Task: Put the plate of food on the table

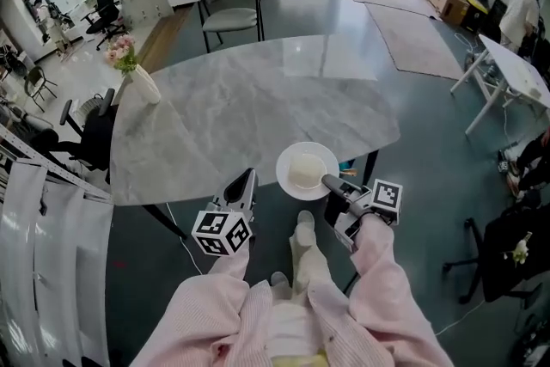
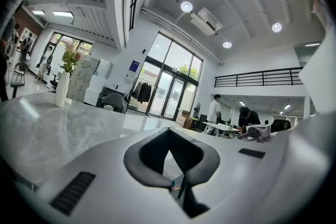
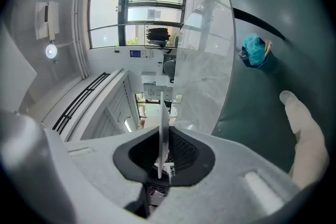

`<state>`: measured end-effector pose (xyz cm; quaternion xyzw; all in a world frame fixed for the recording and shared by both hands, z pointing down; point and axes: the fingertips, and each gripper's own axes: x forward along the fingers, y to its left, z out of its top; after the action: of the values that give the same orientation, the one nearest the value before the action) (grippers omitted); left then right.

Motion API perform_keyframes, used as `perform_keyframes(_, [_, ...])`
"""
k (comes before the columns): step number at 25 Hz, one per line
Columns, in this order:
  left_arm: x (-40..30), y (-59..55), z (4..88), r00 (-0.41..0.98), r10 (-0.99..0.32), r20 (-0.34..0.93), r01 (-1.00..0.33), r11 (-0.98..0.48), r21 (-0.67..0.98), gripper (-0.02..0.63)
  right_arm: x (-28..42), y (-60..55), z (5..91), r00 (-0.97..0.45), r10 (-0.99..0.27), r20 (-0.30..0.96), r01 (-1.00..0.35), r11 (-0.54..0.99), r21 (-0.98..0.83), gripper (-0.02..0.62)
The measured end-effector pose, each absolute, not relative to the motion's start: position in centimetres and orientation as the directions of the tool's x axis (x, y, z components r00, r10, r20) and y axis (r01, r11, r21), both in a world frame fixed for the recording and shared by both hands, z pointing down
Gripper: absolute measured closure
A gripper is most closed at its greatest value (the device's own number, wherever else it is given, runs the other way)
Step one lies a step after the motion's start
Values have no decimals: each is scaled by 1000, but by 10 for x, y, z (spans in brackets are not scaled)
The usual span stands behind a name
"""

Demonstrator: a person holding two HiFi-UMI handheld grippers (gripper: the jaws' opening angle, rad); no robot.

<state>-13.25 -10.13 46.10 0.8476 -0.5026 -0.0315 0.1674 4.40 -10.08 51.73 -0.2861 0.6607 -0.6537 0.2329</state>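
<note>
A white plate (image 1: 306,170) with pale food on it lies across the near edge of the grey marble table (image 1: 249,107), partly past the rim. My right gripper (image 1: 328,182) is shut on the plate's right rim. In the right gripper view the plate (image 3: 163,123) shows edge-on as a thin white blade between the dark pads of the right gripper (image 3: 164,165). Whether the plate rests on the table or hangs just above it I cannot tell. My left gripper (image 1: 244,185) hovers at the table's edge left of the plate, jaws together and holding nothing. In its own view the left gripper (image 2: 172,168) looks out low over the tabletop.
A white vase with pink flowers (image 1: 137,77) stands at the table's left edge. A grey chair (image 1: 232,0) is at the far side, and a white folding table (image 1: 507,73) stands to the right. My legs and shoes (image 1: 302,228) are below the plate. A teal object (image 3: 255,50) lies on the floor.
</note>
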Motion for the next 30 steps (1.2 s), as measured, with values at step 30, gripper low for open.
perform_keyframes(30, [-67, -379, 505, 437, -866, 244, -853, -312, 418, 611, 98, -391, 570, -759, -630, 163, -128, -101, -987, 566])
